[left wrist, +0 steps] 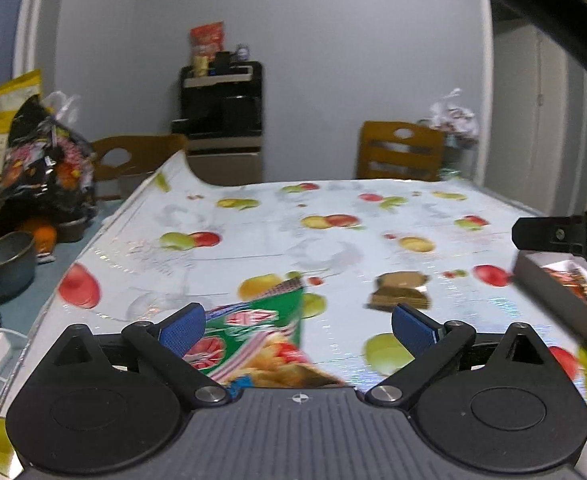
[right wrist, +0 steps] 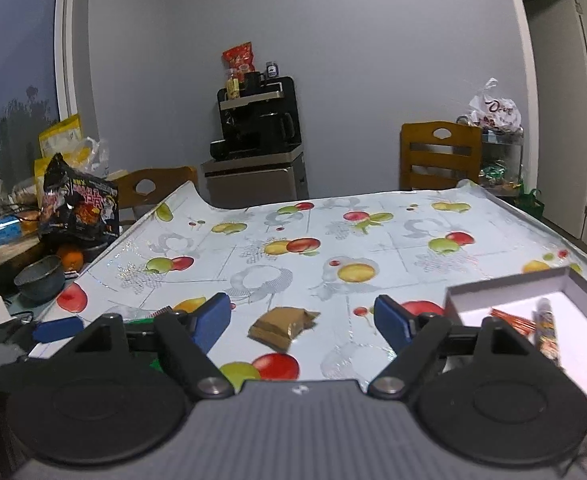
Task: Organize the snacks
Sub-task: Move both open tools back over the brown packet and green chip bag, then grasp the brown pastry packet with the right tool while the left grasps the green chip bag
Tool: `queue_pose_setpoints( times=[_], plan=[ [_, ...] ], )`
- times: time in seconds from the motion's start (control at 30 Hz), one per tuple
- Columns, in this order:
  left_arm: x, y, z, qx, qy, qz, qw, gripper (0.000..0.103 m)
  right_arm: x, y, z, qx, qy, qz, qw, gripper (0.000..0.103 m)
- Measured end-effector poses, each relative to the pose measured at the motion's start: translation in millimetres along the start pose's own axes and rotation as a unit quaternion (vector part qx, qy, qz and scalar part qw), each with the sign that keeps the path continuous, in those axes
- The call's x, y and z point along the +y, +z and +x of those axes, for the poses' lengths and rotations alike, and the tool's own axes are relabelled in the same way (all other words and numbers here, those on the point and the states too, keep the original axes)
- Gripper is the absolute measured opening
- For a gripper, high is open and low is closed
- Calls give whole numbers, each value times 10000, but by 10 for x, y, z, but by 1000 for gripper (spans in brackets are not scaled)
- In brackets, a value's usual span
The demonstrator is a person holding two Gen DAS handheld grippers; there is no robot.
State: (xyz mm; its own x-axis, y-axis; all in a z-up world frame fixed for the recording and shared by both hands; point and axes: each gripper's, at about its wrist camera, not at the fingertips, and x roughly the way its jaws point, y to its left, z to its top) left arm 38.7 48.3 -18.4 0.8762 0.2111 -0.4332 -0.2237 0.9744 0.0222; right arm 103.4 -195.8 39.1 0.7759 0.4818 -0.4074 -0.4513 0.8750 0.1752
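A green chip bag [left wrist: 261, 340] lies on the fruit-print tablecloth [left wrist: 293, 232], right in front of my open left gripper [left wrist: 298, 326], between its blue pads. A small brown snack packet [left wrist: 400, 291] lies further right; it also shows in the right wrist view [right wrist: 283, 327], just ahead of my open, empty right gripper [right wrist: 302, 320]. A grey box [right wrist: 505, 284] with a white inside holds several snack packs [right wrist: 545, 328] at the right; its edge shows in the left wrist view [left wrist: 553, 292]. The right gripper's finger [left wrist: 549, 234] shows above that box.
A black noodle bag [right wrist: 79, 204], a grey bowl [right wrist: 39, 280] and an orange [right wrist: 70, 258] sit on a side counter left of the table. Two wooden chairs [right wrist: 439, 154] stand at the far side. A coffee machine cabinet [right wrist: 257, 148] stands against the wall.
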Motion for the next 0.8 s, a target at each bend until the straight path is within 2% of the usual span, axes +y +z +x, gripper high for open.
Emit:
queue_pose_setpoints(
  times=[0.1, 0.37, 0.63, 0.8],
  plan=[
    [35, -8, 93, 59, 156, 73, 9998, 101, 89, 33, 272, 135, -22, -21, 9999, 80],
    [30, 7, 262, 244, 58, 93, 9996, 101, 283, 118, 1033, 442, -172, 120, 9988, 80],
    [91, -89, 383, 449, 106, -30, 9989, 101, 330, -99, 1605, 982, -395, 184, 9942, 80],
    [117, -145, 421, 485, 124, -130, 9987, 101, 329, -225, 1771, 1169, -423, 252, 9919, 80]
  ],
)
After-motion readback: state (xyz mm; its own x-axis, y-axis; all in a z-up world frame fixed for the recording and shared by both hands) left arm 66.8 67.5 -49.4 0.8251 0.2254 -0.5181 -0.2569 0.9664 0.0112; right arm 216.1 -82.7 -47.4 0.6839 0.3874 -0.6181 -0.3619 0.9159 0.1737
